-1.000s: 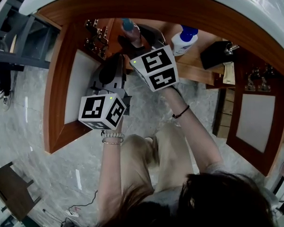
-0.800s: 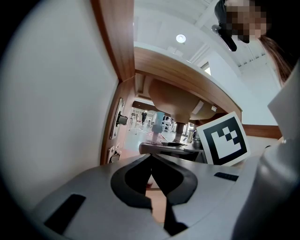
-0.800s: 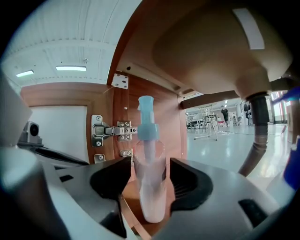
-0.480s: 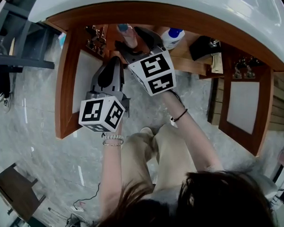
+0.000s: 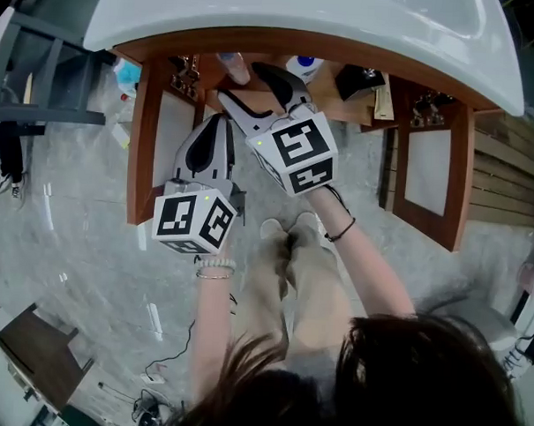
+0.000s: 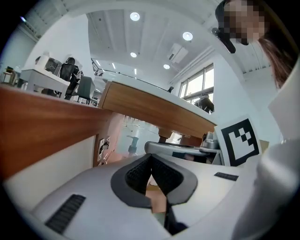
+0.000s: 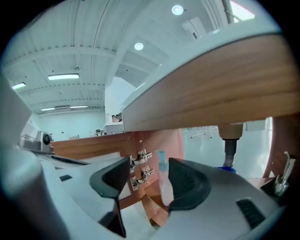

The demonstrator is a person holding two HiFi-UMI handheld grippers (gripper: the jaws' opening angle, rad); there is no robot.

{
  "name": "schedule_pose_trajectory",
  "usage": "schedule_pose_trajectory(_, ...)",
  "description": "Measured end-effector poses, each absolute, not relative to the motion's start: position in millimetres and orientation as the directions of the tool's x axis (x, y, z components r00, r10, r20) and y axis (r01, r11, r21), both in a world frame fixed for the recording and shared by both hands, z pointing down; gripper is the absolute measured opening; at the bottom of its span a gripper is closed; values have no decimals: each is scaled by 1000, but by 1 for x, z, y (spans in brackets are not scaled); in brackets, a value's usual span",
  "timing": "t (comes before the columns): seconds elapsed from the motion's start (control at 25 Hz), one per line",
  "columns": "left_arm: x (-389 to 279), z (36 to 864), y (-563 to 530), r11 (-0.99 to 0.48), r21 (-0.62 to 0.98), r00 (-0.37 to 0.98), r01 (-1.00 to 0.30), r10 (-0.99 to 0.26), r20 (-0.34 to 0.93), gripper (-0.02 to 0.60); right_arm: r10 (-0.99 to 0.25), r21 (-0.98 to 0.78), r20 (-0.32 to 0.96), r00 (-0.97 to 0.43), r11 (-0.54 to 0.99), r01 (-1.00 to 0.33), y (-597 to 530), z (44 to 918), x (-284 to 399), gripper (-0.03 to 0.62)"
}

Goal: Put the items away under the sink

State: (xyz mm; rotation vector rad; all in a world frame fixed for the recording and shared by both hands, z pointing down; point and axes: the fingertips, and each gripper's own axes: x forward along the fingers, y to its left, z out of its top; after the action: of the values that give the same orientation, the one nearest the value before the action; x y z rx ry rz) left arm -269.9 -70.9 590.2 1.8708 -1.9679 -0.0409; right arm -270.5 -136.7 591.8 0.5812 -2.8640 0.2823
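Nearest the camera, the person's forearms reach forward over beige trousers and the grey marbled floor (image 5: 80,244). The left gripper (image 5: 223,122) is held just outside the brown wooden cabinet (image 5: 148,114), near its open left door. Its dark pads are pressed together at the tips with nothing between them. Just to its right and slightly further in, the right gripper (image 5: 241,81) points into the cabinet mouth. Its jaws have just been opening and now stand well apart, empty (the bottle seen through the gap is further back, untouched).

Inside the cabinet, a clear plastic bottle with a teal cap (image 7: 162,174) stands upright on the wooden shelf, close to the metal hinges (image 7: 140,164) of the left door. A white bottle with a blue cap (image 5: 306,66) stands to its right. Further right lies a black object (image 5: 357,79) that I cannot identify. The white sink basin (image 5: 302,11) spans the top of the cabinet.
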Motion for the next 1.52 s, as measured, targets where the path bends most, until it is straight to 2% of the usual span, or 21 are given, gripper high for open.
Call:
schedule_pose_trajectory(0.12, -262, 575, -66, 87, 308, 5, -948, -958, 286, 0, -370, -153, 241, -897, 898, -412, -133, 574, -258, 262)
schedule_pose_trajectory(0.28, -253, 556, -61, 79, 314, 16, -946, -957, 289, 0, -382, -160, 245, -891, 891, -426, -126, 554, -242, 191)
schedule_pose_trajectory(0.88, -212, 484, -56, -8, 324, 105, -946, -953, 284, 0, -450, -229, 263, -853, 830, -508, -112, 480, -181, 72)
schedule_pose_trajectory(1.12, -189, 447, -62, -82, 273, 160, -958, -947, 279, 0, -475, -222, 261, -840, 818, -531, -109, 444, -165, 44)
schedule_pose_trajectory(1.52, -174, 399, -64, -130, 283, 204, -950, -947, 247, 0, -462, -219, 263, -847, 827, -518, -105, 395, -144, 23)
